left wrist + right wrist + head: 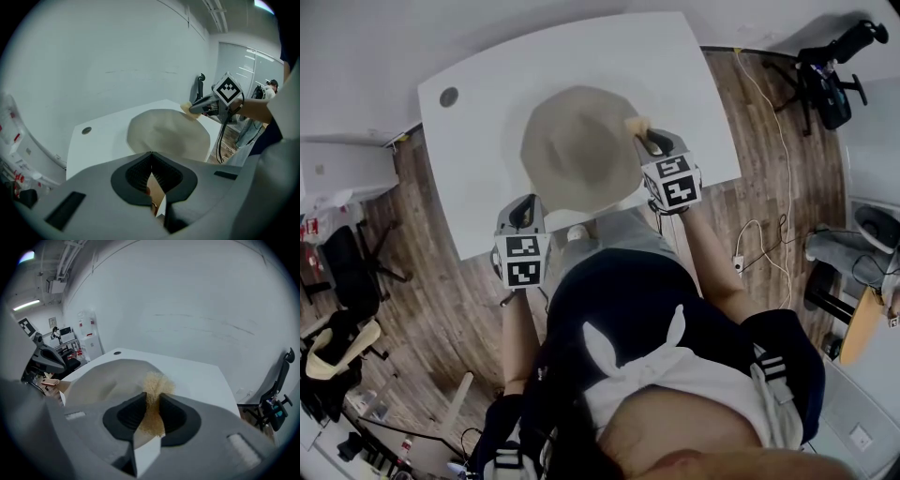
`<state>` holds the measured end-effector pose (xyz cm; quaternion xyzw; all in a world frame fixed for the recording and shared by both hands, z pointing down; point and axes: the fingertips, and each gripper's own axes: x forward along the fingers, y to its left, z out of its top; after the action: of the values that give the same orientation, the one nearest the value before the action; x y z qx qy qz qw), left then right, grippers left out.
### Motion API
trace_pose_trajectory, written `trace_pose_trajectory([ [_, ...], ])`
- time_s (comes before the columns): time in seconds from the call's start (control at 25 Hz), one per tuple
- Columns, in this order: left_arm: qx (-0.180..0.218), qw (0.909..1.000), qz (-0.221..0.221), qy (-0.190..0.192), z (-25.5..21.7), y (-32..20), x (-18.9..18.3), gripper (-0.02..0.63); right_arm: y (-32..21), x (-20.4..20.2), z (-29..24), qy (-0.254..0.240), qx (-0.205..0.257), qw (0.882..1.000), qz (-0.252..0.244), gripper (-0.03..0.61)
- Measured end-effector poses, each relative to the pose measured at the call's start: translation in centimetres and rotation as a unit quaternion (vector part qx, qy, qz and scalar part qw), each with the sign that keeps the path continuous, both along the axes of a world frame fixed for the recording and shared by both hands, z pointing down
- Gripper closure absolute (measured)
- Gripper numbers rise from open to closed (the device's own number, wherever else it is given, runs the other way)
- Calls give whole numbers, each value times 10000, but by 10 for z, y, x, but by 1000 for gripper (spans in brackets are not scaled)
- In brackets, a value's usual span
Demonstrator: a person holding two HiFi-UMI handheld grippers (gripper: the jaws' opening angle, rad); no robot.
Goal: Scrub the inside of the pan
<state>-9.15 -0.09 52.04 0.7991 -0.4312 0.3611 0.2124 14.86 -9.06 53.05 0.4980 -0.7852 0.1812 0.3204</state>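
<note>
The pan [577, 150] is a wide, pale beige dish lying on the white table [487, 94]; it also shows in the left gripper view [168, 136] and the right gripper view [103, 376]. My right gripper [642, 136] is at the pan's right rim, shut on a yellowish scrubbing sponge [154, 390] that sticks out past the jaws [635, 125]. My left gripper [525, 208] hangs at the table's near edge, just left of the pan. Its jaw tips meet [151, 159]. Something tan shows through the gap behind them, and I cannot tell what it is.
A round cable hole [449, 97] sits in the table's far left corner. A pale wall stands behind the table. Office chairs [834, 66] and loose cables [759, 234] are on the wooden floor to the right. Dark chairs and clutter [347, 272] are on the left.
</note>
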Motion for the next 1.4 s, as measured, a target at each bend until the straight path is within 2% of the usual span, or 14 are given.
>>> trace_pose_trajectory([
  [0.4, -245, 9995, -45, -182, 23, 8, -9, 607, 0, -43, 13, 146, -353, 9956, -853, 495],
  [0.6, -431, 9987, 100, -234, 30, 13, -10, 607, 1, -68, 20, 372, -484, 9878, -1430, 495],
  [0.76, -510, 9980, 169, -328, 35, 15, -8, 607, 8, -84, 31, 579, -853, 9764, -1897, 495],
  [1.08, -585, 9973, 93, -436, 43, 15, -11, 607, 29, -122, 55, 749, -1401, 9429, -2926, 495],
  [1.4, -653, 9970, -28, -421, 47, 12, -12, 607, 47, -142, 80, 1441, -1532, 8852, -4150, 494],
])
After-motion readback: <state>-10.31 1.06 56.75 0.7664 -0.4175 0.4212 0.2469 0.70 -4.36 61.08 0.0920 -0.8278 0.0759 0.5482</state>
